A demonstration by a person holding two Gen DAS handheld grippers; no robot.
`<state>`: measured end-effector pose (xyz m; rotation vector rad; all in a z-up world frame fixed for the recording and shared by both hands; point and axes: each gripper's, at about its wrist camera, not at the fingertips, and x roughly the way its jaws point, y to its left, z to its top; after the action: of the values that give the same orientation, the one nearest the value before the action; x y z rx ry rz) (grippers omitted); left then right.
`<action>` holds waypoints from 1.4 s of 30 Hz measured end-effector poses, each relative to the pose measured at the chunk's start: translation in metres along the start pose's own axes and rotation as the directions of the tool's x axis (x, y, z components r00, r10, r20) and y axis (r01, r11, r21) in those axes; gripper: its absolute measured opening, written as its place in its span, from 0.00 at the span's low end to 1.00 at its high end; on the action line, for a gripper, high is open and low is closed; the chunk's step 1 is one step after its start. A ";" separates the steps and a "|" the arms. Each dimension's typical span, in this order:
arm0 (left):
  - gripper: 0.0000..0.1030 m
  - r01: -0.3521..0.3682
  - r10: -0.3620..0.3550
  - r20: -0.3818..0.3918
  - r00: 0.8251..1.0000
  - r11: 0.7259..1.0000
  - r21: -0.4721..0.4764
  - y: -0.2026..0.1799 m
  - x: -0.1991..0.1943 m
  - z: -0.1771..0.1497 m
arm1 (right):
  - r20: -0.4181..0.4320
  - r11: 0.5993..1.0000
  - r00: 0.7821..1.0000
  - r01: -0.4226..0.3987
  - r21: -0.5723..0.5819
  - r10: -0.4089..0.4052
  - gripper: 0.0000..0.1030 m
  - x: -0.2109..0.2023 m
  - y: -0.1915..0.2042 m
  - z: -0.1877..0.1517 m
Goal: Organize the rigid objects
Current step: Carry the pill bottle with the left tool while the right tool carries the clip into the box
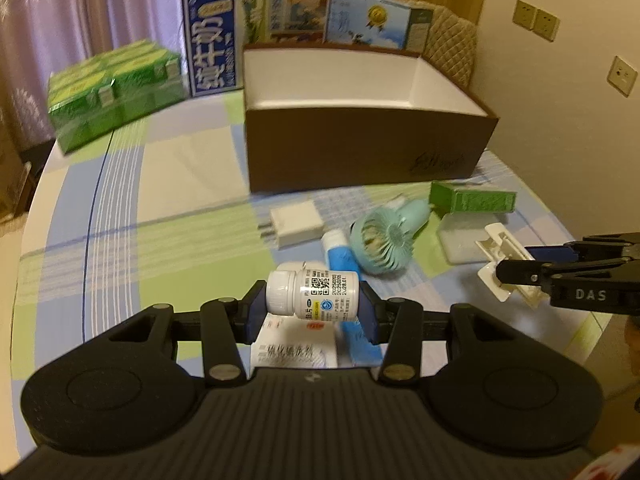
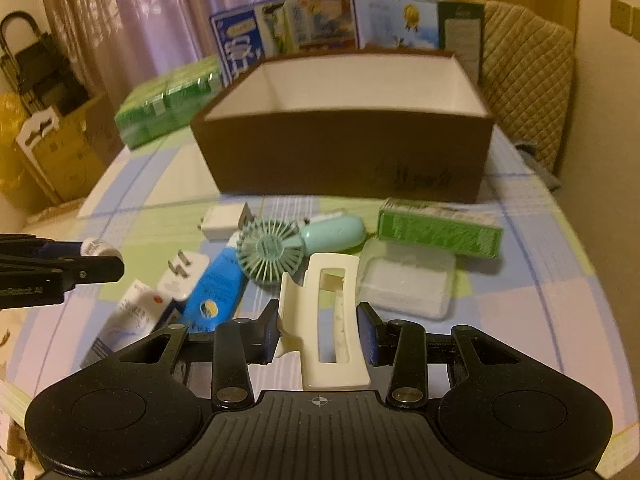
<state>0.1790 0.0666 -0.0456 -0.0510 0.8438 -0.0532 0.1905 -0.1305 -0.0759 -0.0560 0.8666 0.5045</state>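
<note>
- We see the left hand-held gripper (image 1: 313, 307) clamped on a white pill bottle (image 1: 314, 295) — the bottle lies sideways between the blue pads, cap toward the left pad, lifted clear of the desk (image 1: 120, 208).
- We see the right hand-held gripper (image 2: 318, 334) clamped on a cream plastic clip (image 2: 330, 320), whose long slotted body runs forward between the pads; in the left wrist view the same clip (image 1: 500, 256) shows at the tips of that gripper on the right edge.
- On the checked cloth below the bottle lie a white paper packet (image 1: 292, 344) and a blue tube (image 1: 346, 276), just beside each other.
- A mint hand fan (image 2: 276, 248) lies beyond the clip, its head touching the blue tube and its handle pointing right.
- Two white plug adapters rest near the fan — one (image 2: 222, 220) behind it, the other (image 2: 184, 276) to its left, prongs up.
- A clear plastic lidded case (image 2: 404, 280) lies right of the fan, with a small green carton (image 2: 438, 230) just behind it.
- An open brown box (image 2: 348, 160) with a white interior stands at the far side of the loose items; we see nothing inside it.
- Behind the box stand printed cartons (image 1: 256, 28); a pack of green cartons (image 1: 116, 88) sits to the left.
</note>
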 end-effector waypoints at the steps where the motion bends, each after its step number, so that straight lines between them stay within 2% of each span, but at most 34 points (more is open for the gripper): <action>1: 0.41 0.000 -0.001 0.004 1.000 1.000 0.006 -0.002 0.000 0.004 | 0.011 1.000 1.000 0.001 0.004 -0.001 0.36 -0.005 -0.002 0.003; 9: 0.41 -0.006 0.004 0.059 0.998 0.999 0.033 -0.024 0.013 0.055 | 0.090 0.999 0.995 -0.034 -0.007 0.035 0.36 -0.014 -0.019 0.052; 16: 0.41 -0.024 0.024 0.092 0.995 1.000 0.005 -0.041 0.044 0.115 | 0.124 0.998 0.990 -0.059 -0.030 0.063 0.36 0.005 -0.048 0.113; 22: 0.41 -0.045 0.046 0.091 0.995 0.999 -0.022 -0.049 0.080 0.158 | 0.133 0.995 0.987 -0.082 -0.049 0.088 0.36 0.028 -0.071 0.158; 30: 0.41 -0.068 0.070 0.032 0.997 0.996 -0.059 -0.047 0.138 0.194 | 0.097 0.996 0.992 -0.074 -0.054 0.079 0.36 0.084 -0.089 0.200; 42: 0.41 -0.078 0.072 -0.108 0.992 0.996 -0.049 -0.045 0.212 0.206 | -0.049 0.999 0.998 -0.041 -0.004 0.041 0.36 0.159 -0.110 0.208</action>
<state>0.4721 0.0125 -0.0640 -0.0671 0.9523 0.0379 0.4738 -0.1124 -0.0750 -0.0554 0.9156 0.5453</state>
